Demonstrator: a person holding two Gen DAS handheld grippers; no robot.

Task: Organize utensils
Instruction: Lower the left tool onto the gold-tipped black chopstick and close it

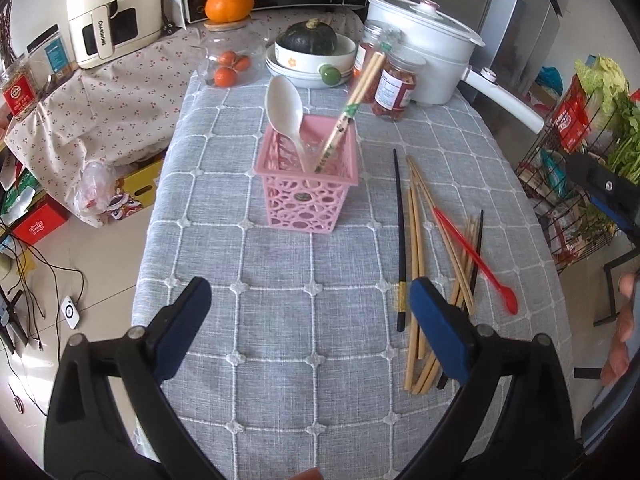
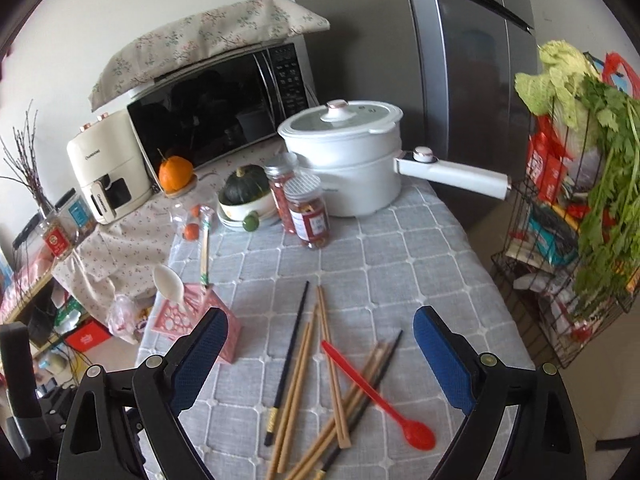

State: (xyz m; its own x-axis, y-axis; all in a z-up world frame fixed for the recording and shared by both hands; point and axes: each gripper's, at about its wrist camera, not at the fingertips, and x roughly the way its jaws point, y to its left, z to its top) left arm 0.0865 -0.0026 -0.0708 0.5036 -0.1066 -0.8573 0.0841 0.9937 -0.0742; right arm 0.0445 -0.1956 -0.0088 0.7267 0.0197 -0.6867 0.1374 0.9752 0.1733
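Observation:
A pink lattice utensil basket (image 1: 310, 184) (image 2: 192, 318) stands on the grey checked tablecloth (image 1: 280, 280). It holds a white spoon (image 1: 285, 110) and a pair of wooden chopsticks (image 1: 348, 112). To its right lie several loose wooden chopsticks (image 1: 416, 240) (image 2: 300, 380), black chopsticks (image 1: 400, 232) (image 2: 290, 356) and a red plastic spoon (image 1: 476, 256) (image 2: 376, 396). My left gripper (image 1: 310, 300) is open and empty, in front of the basket. My right gripper (image 2: 320, 332) is open and empty, over the loose utensils; it also shows at the right edge of the left wrist view (image 1: 608, 192).
At the table's back stand a white electric pot (image 2: 348, 156) with a long handle, two red jars (image 2: 308, 212), stacked bowls with a dark squash (image 1: 310, 52), a glass jar of oranges (image 1: 230, 60), a microwave (image 2: 216, 112). A wire vegetable rack (image 2: 568, 240) stands to the right.

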